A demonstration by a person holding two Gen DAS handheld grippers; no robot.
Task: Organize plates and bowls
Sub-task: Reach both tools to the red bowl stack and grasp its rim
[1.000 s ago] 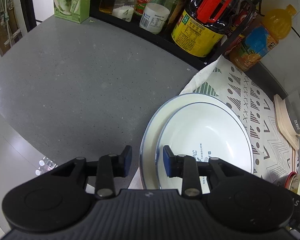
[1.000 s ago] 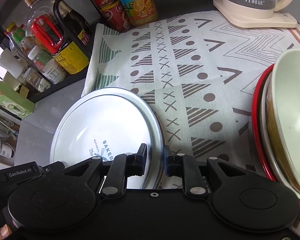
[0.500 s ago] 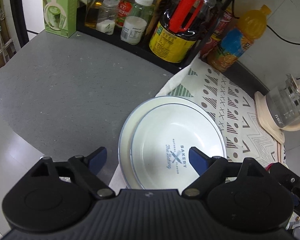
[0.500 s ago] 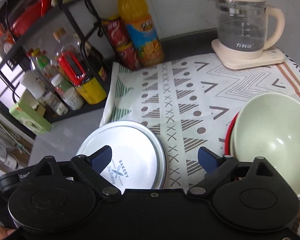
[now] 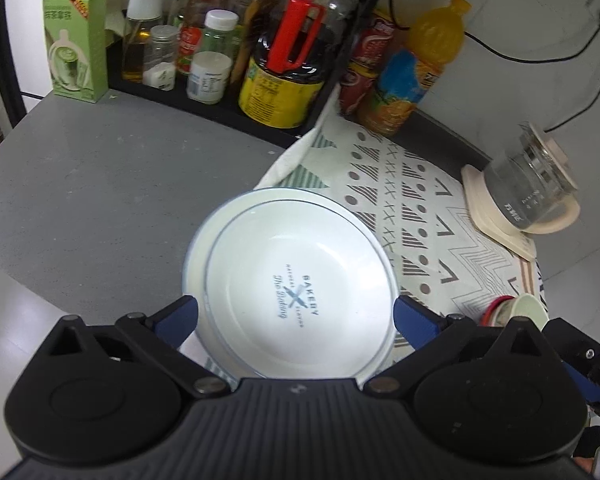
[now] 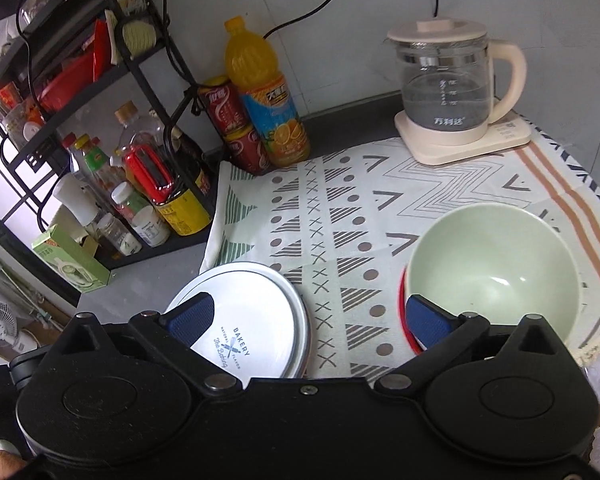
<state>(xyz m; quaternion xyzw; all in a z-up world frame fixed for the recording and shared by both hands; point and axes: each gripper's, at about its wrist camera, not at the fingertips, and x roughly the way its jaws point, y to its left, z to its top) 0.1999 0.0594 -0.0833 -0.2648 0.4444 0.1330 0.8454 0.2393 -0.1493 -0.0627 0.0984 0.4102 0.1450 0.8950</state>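
Two white blue-rimmed plates are stacked, the upper one (image 5: 300, 264) printed "BAKERY", at the left edge of a patterned cloth (image 5: 420, 208). My left gripper (image 5: 296, 308) hovers above their near side, its jaws opening wide with nothing held between them. In the right wrist view the same plates (image 6: 256, 304) lie at lower left. A pale green bowl (image 6: 496, 264) sits in a red-rimmed dish (image 6: 402, 308) at the right. My right gripper (image 6: 308, 308) hangs over the cloth between them, jaws opening and holding nothing.
A glass kettle (image 6: 448, 92) on its cream base stands at the back right. An orange drink bottle (image 6: 268, 104) and red cans (image 6: 224, 108) stand by the wall. A black rack (image 6: 100, 152) holds several bottles. A green box (image 5: 76, 44) sits on the grey counter (image 5: 80, 184).
Both grippers went from nearly shut at the plate rims to wide open and pulled up and back. The plates stay stacked on the cloth's edge.
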